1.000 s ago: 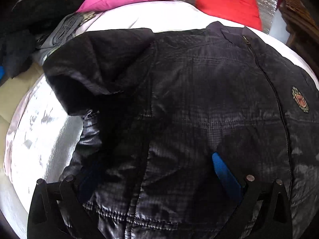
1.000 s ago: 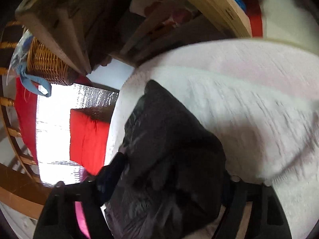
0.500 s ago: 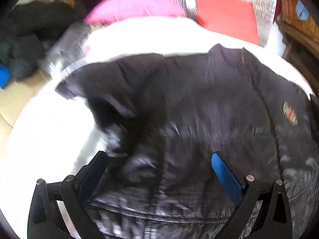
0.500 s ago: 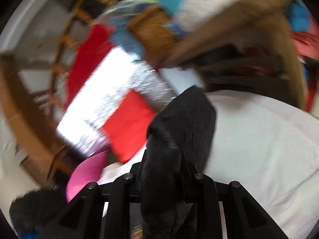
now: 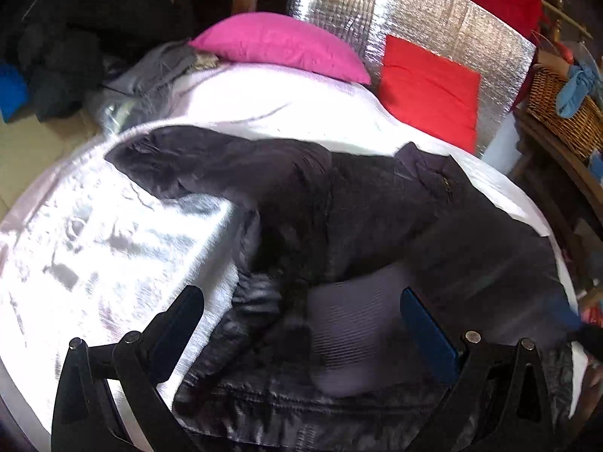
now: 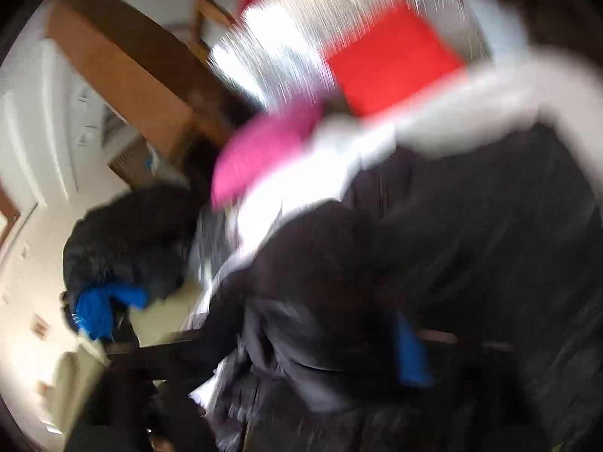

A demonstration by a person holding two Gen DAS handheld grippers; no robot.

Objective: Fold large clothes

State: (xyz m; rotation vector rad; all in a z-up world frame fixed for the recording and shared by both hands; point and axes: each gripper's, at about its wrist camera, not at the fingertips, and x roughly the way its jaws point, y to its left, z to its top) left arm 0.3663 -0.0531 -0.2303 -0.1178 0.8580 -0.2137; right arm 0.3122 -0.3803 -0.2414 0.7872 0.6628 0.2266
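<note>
A black padded jacket (image 5: 377, 207) lies front up on the white bed (image 5: 113, 248). One sleeve (image 5: 196, 158) stretches out to the upper left; the other sleeve (image 5: 471, 256), blurred, lies folded across the chest. My left gripper (image 5: 301, 327) hovers open above the jacket's hem with nothing pressed between its fingers. In the blurred right wrist view, my right gripper (image 6: 297, 350) is over the jacket (image 6: 490, 245) and its jaws are opening. Its blue pad (image 6: 410, 354) stands well apart from the dark sleeve fabric (image 6: 309, 293) lying between the fingers.
A pink pillow (image 5: 279, 45) and a red cushion (image 5: 429, 86) sit at the head of the bed against a silver foil sheet (image 5: 414, 11). A wicker basket (image 5: 561, 113) on wooden furniture stands at the right. Dark clothes (image 5: 64, 37) are piled at the left.
My right gripper swung across the bed with the sleeve pinched in it, then spread its jaws over the jacket. My left gripper rose and drew back, and more of the bed now shows.
</note>
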